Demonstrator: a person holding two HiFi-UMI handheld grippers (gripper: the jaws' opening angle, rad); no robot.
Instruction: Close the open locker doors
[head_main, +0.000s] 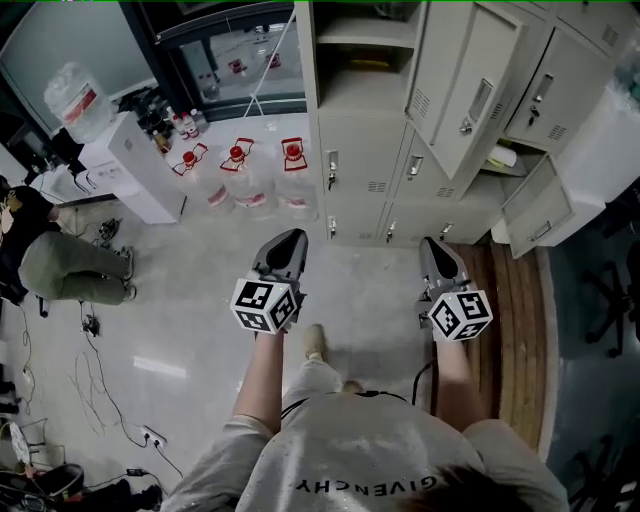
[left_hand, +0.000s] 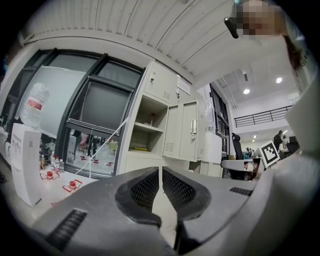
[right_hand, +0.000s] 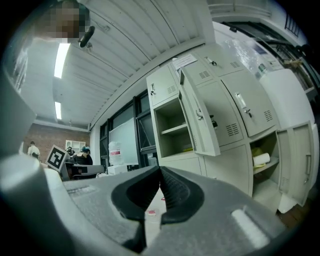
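Locker doors (head_main: 468, 92): 2 hang open on the grey lockers (head_main: 365, 150) at the far side of the room, top right in the head view. The upper door (right_hand: 200, 120) is swung out wide, baring a shelf (head_main: 365, 40) w/ a small yellow item on it. The lower door (head_main: 540, 215), at the right end near the floor, is also swung out. The compartment beside it shows a pale roll (head_main: 505, 157). Other doors in sight look shut, though the bank runs past the frame edge, so can't vouch for all.

L gripper (head_main: 290, 242) and R gripper (head_main: 435, 250) are held out side by side in front of the wearer, over bare floor (head_main: 200, 300), pointing at the lockers but well apart from them. Both gripper views show the jaws pressed together w/ nothing between them, so both are empty.

Progress, by my read: no door is being touched and both open ones are left to do. Wearer needs to step closer first. The upper door looks the nearer reach for the R side.

Off to the left, not part of the job: water bottles (head_main: 235, 175) on the floor and a person (head_main: 55, 260) crouched by cables.
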